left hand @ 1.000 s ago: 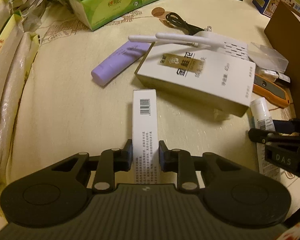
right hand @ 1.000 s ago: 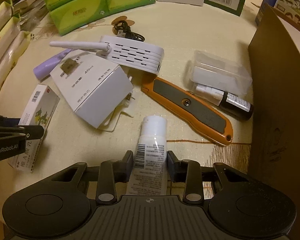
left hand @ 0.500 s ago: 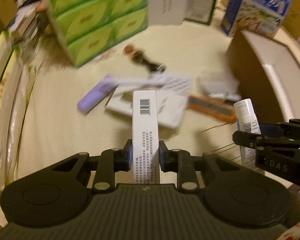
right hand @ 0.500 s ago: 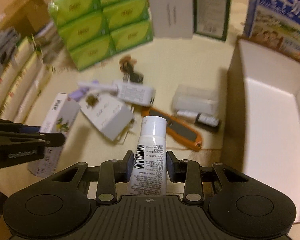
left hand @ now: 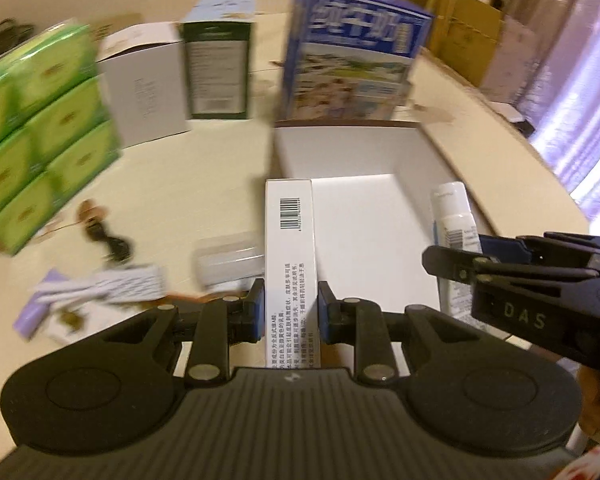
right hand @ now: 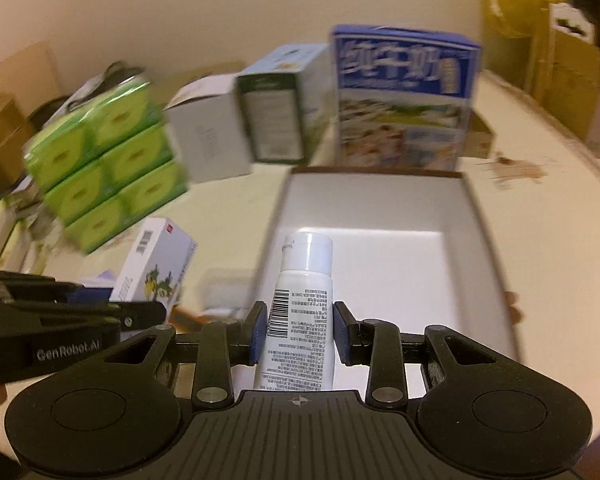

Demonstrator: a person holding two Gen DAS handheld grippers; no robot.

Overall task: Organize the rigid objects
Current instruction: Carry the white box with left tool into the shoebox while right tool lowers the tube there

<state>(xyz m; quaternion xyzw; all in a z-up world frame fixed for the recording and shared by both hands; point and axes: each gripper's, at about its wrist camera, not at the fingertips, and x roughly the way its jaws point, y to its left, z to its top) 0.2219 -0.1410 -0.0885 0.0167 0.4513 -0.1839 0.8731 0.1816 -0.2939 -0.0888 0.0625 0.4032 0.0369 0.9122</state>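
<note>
Your left tongs (left hand: 290, 312) are grasping a carton (left hand: 290, 248); your right tongs (right hand: 299, 332) are clenching a bottle (right hand: 302, 300), an open box (right hand: 380, 264) lying just ahead of both.

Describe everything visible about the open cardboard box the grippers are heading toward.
The open cardboard box is brown outside and plain white inside, with straight walls and a flat floor. Nothing shows lying in it. It sits upright on the cream table, its far wall right before a blue printed carton. No gripper touches it; the held white bottle and narrow white box hang over its near edge.
</note>
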